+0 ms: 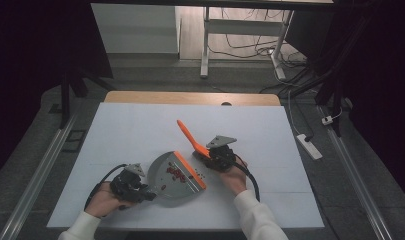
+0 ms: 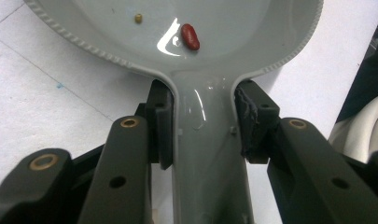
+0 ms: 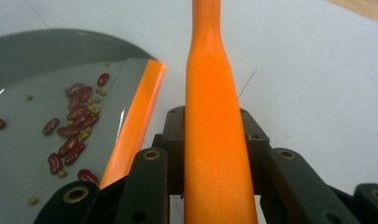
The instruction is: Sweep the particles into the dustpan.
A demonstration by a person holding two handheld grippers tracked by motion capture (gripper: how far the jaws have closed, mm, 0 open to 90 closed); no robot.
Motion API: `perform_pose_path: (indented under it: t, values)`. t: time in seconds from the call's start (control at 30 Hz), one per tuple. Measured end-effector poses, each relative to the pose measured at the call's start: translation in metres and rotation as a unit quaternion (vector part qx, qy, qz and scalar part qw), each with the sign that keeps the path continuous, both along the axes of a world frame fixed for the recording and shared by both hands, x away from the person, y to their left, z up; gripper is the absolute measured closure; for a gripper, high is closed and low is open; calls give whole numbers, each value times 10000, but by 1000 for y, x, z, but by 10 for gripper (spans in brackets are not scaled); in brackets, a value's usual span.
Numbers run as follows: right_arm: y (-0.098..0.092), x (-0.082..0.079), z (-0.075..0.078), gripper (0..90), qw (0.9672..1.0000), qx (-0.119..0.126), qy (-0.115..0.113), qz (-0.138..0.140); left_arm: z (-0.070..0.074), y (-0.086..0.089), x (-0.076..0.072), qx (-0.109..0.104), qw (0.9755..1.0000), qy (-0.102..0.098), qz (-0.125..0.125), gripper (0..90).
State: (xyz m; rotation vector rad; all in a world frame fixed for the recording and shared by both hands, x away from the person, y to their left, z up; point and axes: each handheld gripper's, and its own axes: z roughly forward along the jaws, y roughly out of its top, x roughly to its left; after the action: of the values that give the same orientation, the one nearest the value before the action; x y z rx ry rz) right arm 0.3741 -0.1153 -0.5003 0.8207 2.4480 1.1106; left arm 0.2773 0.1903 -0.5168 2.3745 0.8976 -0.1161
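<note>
a: white table top [image 1: 140, 130], a wooden edge at the far side, grey floor around it, desk legs and loose cables behind, a power strip [image 1: 309, 146] off to the right.

b: and from above, the grey dustpan [image 1: 166, 170] lies near the front edge, orange lip [image 1: 190, 170] facing the right hand.

a: left gripper [image 1: 140, 192] is clamped on the dustpan handle [image 2: 203, 154]; its own view has both pads tight against the neck, and one kidney bean [image 2: 190, 36] in the bowl.

b: right gripper [image 1: 210, 156] is closed on the orange brush handle [image 3: 214, 140], which sticks up and away over the table.

a: that gripper's view gives what the high one blurs: kidney beans [image 3: 74, 126] and small green beans [image 3: 86, 134] scattered in the pan, just left of the lip.
</note>
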Motion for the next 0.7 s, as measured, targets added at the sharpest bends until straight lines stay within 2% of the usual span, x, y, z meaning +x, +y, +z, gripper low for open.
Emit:
perform_pose_path:
  t: [0.13, 0.37, 0.5, 0.7]
  values:
    - [1, 0, -3, 704, 10000, -9, 21, 24, 0, 0, 0, -1, 10000, 0, -4, 618]
    - [3, -8, -6, 703, 9997, 228, 119, -48, 0, -1, -1, 4, 10000, -8, 8, 618]
    - [5, -12, -7, 703, 9997, 235, 85, -34, 0, -1, -1, 7, 10000, -8, 8, 618]
    - [10, -20, -8, 703, 9994, 315, 100, 106, 0, -1, -1, 11, 10000, -2, 11, 618]
